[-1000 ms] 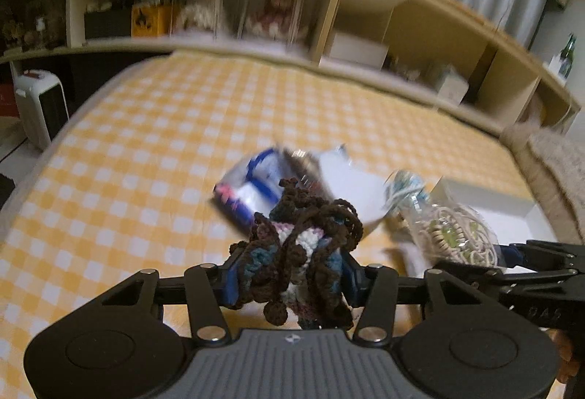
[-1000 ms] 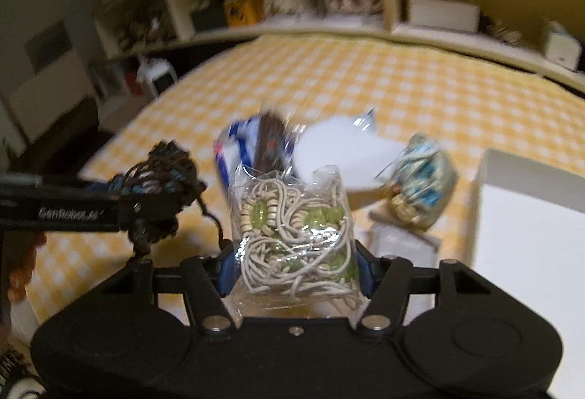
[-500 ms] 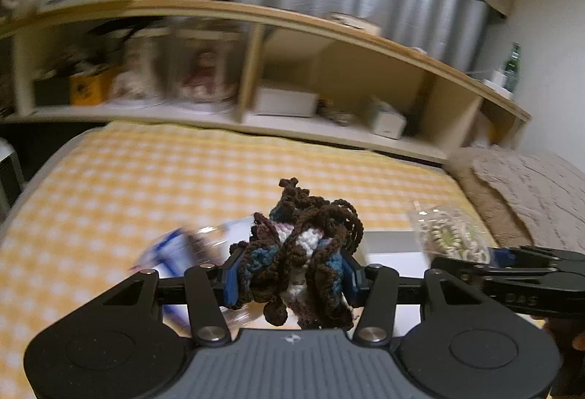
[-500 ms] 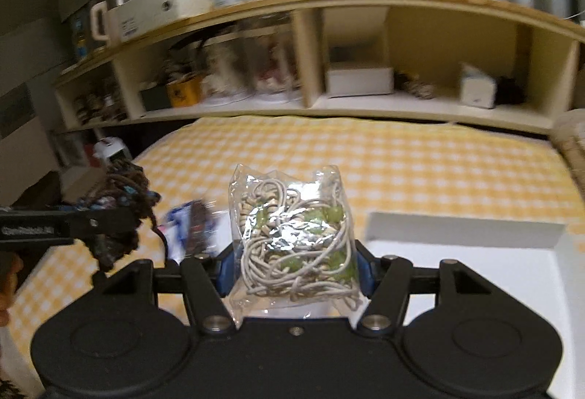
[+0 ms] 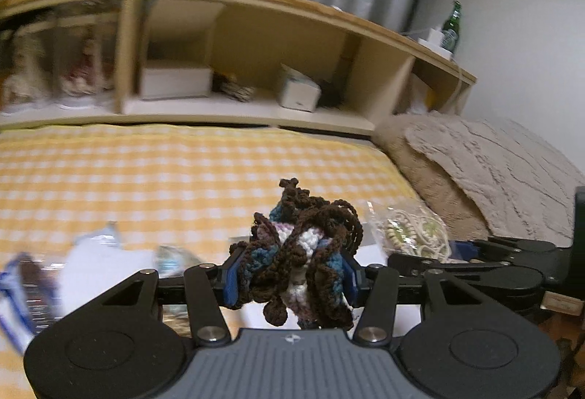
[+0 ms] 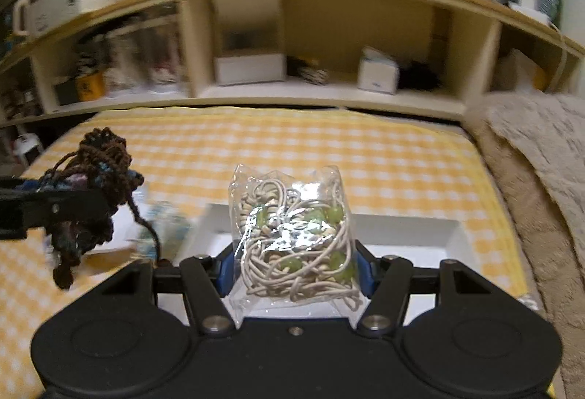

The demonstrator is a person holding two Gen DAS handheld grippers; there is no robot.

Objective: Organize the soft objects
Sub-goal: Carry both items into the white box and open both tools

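My left gripper (image 5: 289, 280) is shut on a brown, blue and white crochet bundle (image 5: 299, 252), held above the yellow checked bed. The same crochet bundle (image 6: 91, 179) hangs at the left of the right wrist view, a loose strand trailing down. My right gripper (image 6: 294, 269) is shut on a clear bag of cream cord with green beads (image 6: 292, 234); that bag (image 5: 409, 234) also shows at the right of the left wrist view. A shallow white box (image 6: 409, 234) lies on the bed just beyond the bag.
Several bagged items (image 5: 33, 274) and a white sheet (image 5: 98, 267) lie on the bed to the left. A wooden shelf unit (image 6: 329, 33) with boxes runs along the far edge. A beige fluffy blanket (image 5: 493, 172) is piled at the right.
Both grippers swung to the right and rose a little, each keeping its load. The white box came under the right gripper and the bagged items slid off to the left.
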